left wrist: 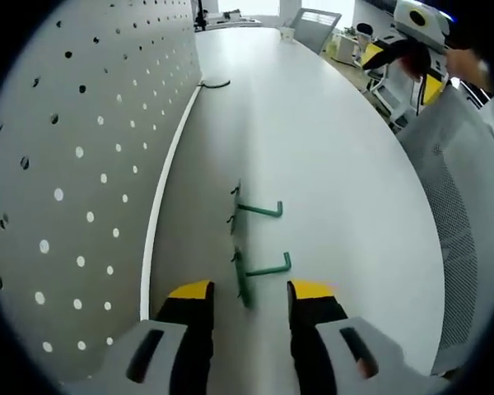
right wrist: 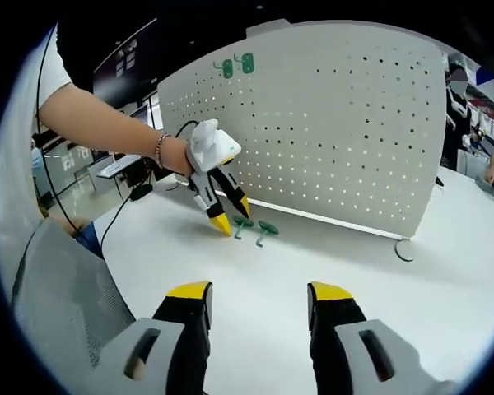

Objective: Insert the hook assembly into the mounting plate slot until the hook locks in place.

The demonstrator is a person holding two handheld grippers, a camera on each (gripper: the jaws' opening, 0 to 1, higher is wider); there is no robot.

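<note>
Lying flat on the white bench (left wrist: 329,164), just in front of the foot of the upright pegboard (right wrist: 329,115), are two green hooks: the near hook (left wrist: 259,271) sits directly ahead of the left gripper (left wrist: 249,290), its flat back plate almost between the yellow tips, and the far hook (left wrist: 255,207) lies just beyond it along the pegboard's base. The left gripper's jaws stand wide apart and hold nothing; in the right gripper view the same tool (right wrist: 224,216) is seen tipped down at the pair of hooks (right wrist: 255,227). The right gripper (right wrist: 259,290) hangs well back from the pegboard, over bare bench, jaws likewise wide and empty. Judged by appearance, each hook is a thin, stiff, light piece, probably plastic or coated wire, smooth enough to slip or skate on the bench if nudged; the soundest hold looks to be across the straight arm close to the back plate, leaving the back prongs free to enter the holes. Two more green hooks (right wrist: 235,66) already hang near the pegboard's upper corner. A dark cable loop (left wrist: 215,83) lies against the pegboard's foot farther along, clear of the work. A mesh chair back (right wrist: 62,288) stands at the bench edge away from the pegboard. Nothing blocks the pegboard's face.
</note>
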